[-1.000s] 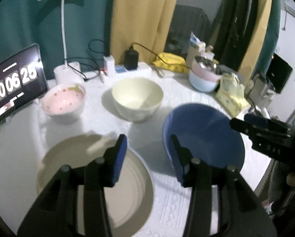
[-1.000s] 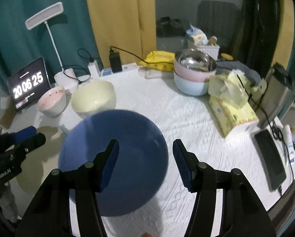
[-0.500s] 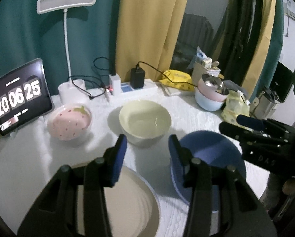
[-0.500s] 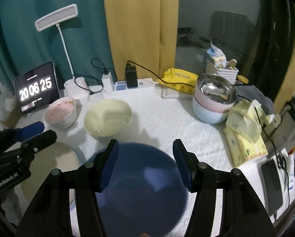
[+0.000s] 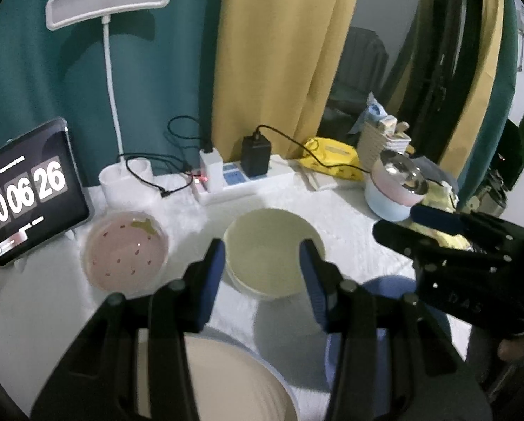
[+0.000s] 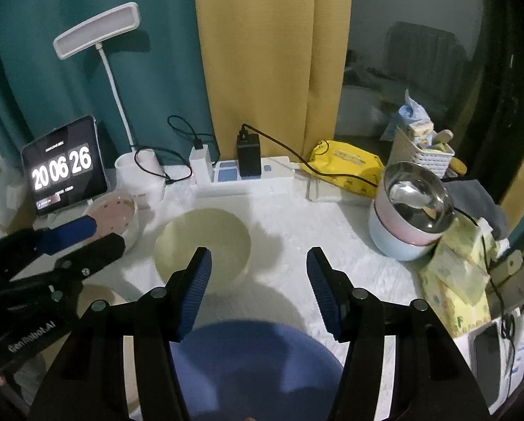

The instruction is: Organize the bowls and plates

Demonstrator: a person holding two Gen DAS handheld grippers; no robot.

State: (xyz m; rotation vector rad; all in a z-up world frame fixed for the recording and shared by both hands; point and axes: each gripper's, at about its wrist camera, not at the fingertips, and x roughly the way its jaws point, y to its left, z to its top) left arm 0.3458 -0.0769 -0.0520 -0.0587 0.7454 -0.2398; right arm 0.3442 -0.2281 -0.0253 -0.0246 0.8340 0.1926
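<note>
Both grippers hang above the white textured tablecloth (image 6: 290,217) with nothing between their blue pads. The left gripper (image 5: 262,266) stands moderately parted and empty; the right gripper (image 6: 258,273) is spread wider, also empty.

The crockery lies apart on the cloth: a pale cream round bowl (image 5: 272,252) at centre, a pink speckled bowl (image 5: 125,249) beside the clock tablet (image 5: 26,193), a beige ribbed plate (image 5: 233,379) under the left gripper, a blue round plate (image 6: 258,361) under the right. Judged from this spread, stacking has not begun; the parted jaws suit an approach to a rim.

The right view alone shows the full steel-lined pastel bowl stack (image 6: 409,217), the tissue pack (image 6: 458,280) and a phone (image 6: 490,361) at the table edge. The left view alone shows the beige plate's ribbing, and a fingertip (image 5: 511,351) under the right gripper's handle.
</note>
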